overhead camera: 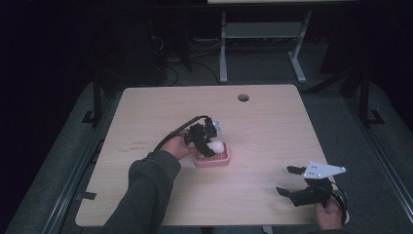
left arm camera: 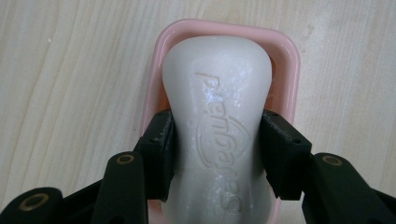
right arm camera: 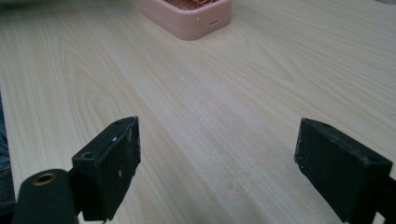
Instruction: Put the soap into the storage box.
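Observation:
A white bar of soap (left arm camera: 217, 116) with embossed lettering sits over a pink soap dish (left arm camera: 289, 60) at the middle of the table. My left gripper (left arm camera: 216, 149) is shut on the soap, its two black pads pressing the bar's narrow waist from both sides. From above, the soap (overhead camera: 217, 146) shows as a white lump on the pink dish (overhead camera: 214, 160), with the left gripper (overhead camera: 202, 139) reaching in from the left. My right gripper (overhead camera: 288, 180) rests open near the table's front right corner, nothing between its pads (right arm camera: 112, 163). The dish's near corner (right arm camera: 191, 21) lies far ahead of it.
The light wooden table (overhead camera: 146, 112) has a round cable hole (overhead camera: 243, 97) near its far edge. A white-legged desk frame (overhead camera: 223, 48) stands on the dark floor beyond. Bare wood (right arm camera: 210, 116) stretches between the right gripper and the dish.

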The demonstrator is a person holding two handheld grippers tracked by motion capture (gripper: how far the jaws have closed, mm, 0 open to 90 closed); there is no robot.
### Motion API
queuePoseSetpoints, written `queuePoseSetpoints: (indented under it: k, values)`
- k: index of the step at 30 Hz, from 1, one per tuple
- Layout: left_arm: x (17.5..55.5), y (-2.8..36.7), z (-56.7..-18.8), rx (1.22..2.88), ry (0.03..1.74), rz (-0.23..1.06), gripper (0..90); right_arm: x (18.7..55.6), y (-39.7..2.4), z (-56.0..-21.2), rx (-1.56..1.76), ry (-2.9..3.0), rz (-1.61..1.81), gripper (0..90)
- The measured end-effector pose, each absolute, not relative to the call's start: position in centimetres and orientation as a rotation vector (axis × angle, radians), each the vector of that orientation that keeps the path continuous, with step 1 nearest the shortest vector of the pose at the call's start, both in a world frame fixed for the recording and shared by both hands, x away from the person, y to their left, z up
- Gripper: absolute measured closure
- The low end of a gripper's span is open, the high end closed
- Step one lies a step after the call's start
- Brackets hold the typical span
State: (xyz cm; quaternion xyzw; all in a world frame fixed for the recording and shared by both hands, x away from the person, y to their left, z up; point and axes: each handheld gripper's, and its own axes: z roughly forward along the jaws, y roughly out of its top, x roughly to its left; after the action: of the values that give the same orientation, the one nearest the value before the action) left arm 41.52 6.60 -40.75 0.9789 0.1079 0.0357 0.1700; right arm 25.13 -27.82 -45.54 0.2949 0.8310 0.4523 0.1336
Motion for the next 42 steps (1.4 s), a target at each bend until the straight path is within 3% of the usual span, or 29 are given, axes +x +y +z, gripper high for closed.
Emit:
queuePoseSetpoints:
  k: [42]
  values:
    - [41.7,5.6,-42.1,2.834,0.299,0.093,49.6,25.2,-27.9,-45.6,0.855,2.408,1.318,14.1]
